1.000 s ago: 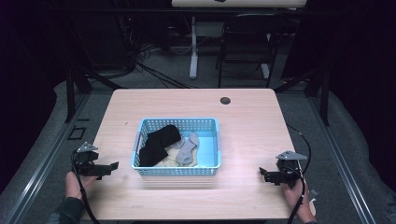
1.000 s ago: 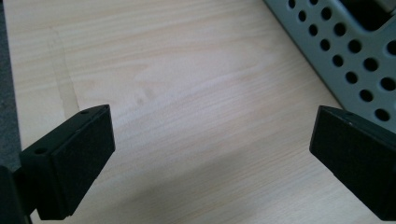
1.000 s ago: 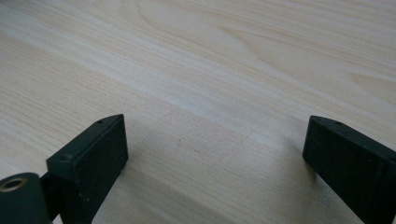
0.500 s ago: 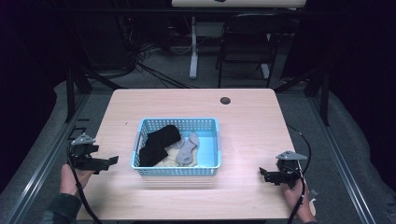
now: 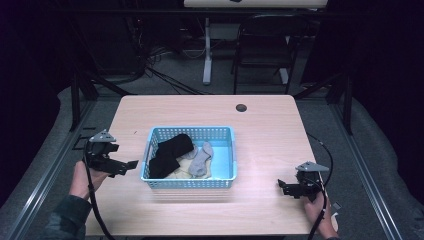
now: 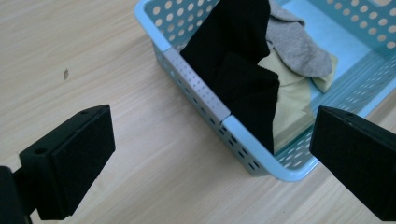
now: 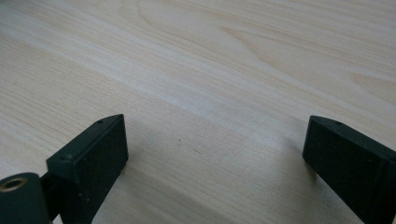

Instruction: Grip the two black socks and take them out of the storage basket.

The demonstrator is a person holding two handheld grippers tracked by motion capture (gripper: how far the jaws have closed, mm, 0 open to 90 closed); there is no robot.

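Observation:
A light blue perforated basket [image 5: 225,134] stands mid-table and holds a black sock [image 5: 169,153], a grey sock [image 5: 200,159] and a pale yellow cloth [image 5: 181,173]. My left gripper [image 5: 131,165] hovers just left of the basket, open and empty. In the left gripper view the basket's corner [image 6: 243,135] lies between the wide jaws, with the black sock [image 6: 238,65] draped at its rim, the grey sock [image 6: 299,46] and the pale yellow cloth [image 6: 292,102] behind. My right gripper [image 5: 283,187] rests low near the table's front right, open over bare wood [image 7: 210,93].
The wooden table [image 5: 270,125] has a small dark round hole [image 5: 241,107] at the back. A black chair [image 5: 265,45] and a white desk leg [image 5: 206,50] stand beyond the far edge. Cables trail from both grippers.
My left gripper has risen and moved toward the basket's left side. The right gripper has stayed where it was.

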